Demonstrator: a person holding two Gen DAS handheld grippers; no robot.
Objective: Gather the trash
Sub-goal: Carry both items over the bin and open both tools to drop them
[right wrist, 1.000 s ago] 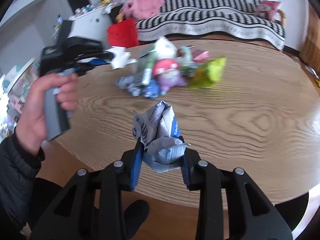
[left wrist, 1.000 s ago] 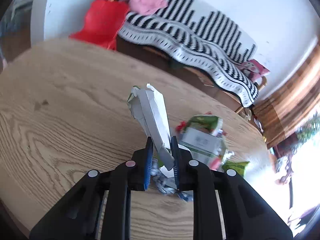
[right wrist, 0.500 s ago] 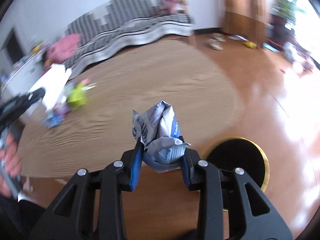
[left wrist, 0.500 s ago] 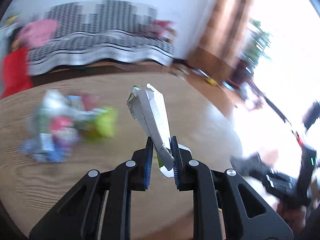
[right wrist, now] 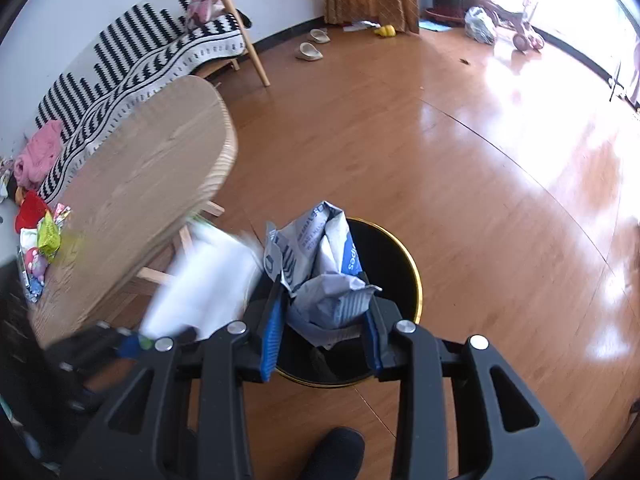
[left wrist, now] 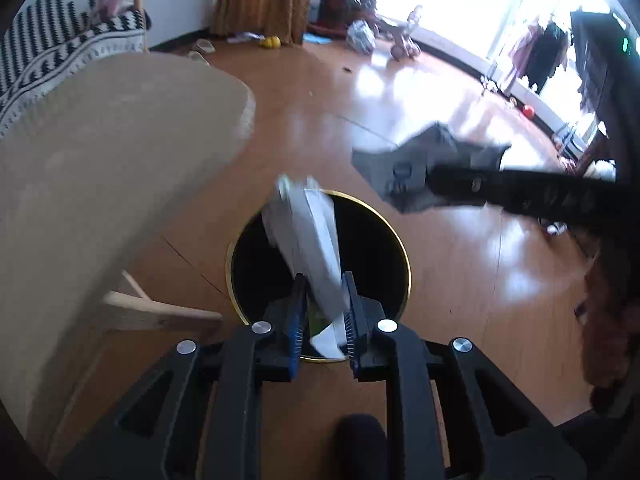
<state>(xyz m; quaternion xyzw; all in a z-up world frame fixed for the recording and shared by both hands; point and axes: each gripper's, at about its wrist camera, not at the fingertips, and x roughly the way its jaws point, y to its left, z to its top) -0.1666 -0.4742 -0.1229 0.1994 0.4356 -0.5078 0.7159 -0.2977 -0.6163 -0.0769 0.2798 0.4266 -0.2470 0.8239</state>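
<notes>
My left gripper (left wrist: 323,312) is shut on a white folded wrapper (left wrist: 308,236) and holds it over a black bin with a gold rim (left wrist: 400,248) on the floor. My right gripper (right wrist: 324,312) is shut on a crumpled grey-blue wipes packet (right wrist: 320,272), above the same bin (right wrist: 404,264). The right gripper and its packet (left wrist: 416,172) show blurred at the right of the left wrist view. The left gripper's white wrapper (right wrist: 204,284) shows blurred at the left of the right wrist view. More trash (right wrist: 44,248) lies on the table's far end.
The round wooden table (right wrist: 132,184) stands left of the bin, its edge (left wrist: 240,108) close by. A striped sofa (right wrist: 140,56) is behind it. Slippers (right wrist: 310,50) and toys (right wrist: 524,36) lie on the wooden floor. My dark shoe (right wrist: 336,452) is below the grippers.
Both grippers swung away from the table and down to the floor bin, each still holding its trash. The table's trash pile is now far off to the left.
</notes>
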